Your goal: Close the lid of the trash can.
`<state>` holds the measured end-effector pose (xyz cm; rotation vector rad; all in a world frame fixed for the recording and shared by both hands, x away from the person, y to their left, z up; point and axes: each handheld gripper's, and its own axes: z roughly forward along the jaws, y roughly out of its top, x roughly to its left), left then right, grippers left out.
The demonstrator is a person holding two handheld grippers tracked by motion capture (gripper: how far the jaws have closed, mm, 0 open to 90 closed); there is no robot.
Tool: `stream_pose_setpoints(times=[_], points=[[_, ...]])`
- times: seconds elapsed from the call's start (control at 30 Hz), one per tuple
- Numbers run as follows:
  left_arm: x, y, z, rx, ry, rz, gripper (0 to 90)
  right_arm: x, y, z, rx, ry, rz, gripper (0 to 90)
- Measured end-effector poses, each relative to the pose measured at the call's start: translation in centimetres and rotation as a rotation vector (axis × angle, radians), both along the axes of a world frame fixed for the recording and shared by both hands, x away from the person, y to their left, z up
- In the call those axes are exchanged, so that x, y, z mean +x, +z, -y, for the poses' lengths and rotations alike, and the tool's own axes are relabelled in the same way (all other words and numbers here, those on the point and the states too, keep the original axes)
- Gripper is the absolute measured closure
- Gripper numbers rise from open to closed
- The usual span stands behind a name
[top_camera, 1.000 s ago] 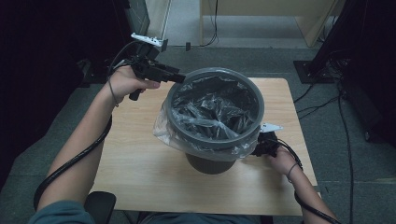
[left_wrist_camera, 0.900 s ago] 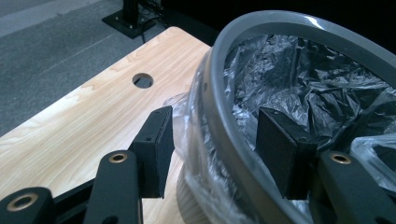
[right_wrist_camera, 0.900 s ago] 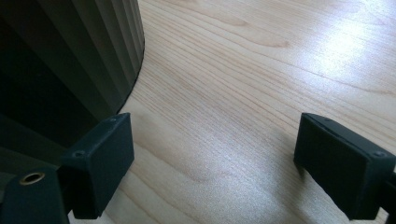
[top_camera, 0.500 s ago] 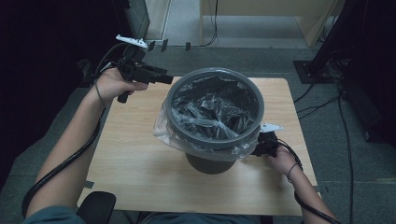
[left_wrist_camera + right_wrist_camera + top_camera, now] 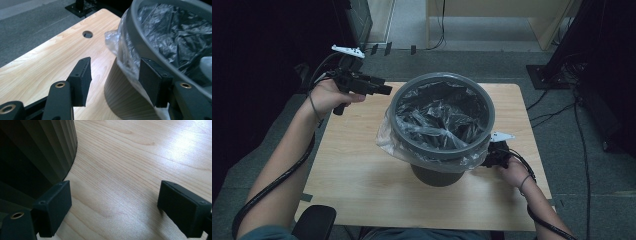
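A grey ribbed bin (image 5: 438,152) stands mid-table, lined with a clear plastic bag (image 5: 437,117) whose edge folds out over the rim. My left gripper (image 5: 387,90) hovers just left of the rim, open and holding nothing. In the left gripper view its jaws (image 5: 115,62) stand apart, the right pad (image 5: 152,80) close beside the bag's overhang (image 5: 117,42) and the bin wall (image 5: 122,100). My right gripper (image 5: 489,159) sits low at the bin's near right side. In the right gripper view it (image 5: 115,187) is wide open over bare wood, with the bin wall (image 5: 50,147) at the left.
The wooden table (image 5: 357,165) has a cable hole (image 5: 87,34) near its far edge. Dark equipment and cables (image 5: 557,100) lie on the floor to the right. A black chair part (image 5: 314,222) shows at the near left corner.
My left gripper has drawn back leftward from the bin's rim and sunk a little. The right gripper and the bin have stayed put.
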<state>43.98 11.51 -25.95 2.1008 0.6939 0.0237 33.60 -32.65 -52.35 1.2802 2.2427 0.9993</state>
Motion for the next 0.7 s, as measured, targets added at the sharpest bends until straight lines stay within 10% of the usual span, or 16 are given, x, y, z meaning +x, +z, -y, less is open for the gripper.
stream_pose_setpoints(times=[0.7], points=[[-0.2, -3.5, -1.8, -0.012, 0.047, -0.008, 41.7, 0.0, 0.0, 0.0, 0.001, -0.001, 0.0, 11.9]])
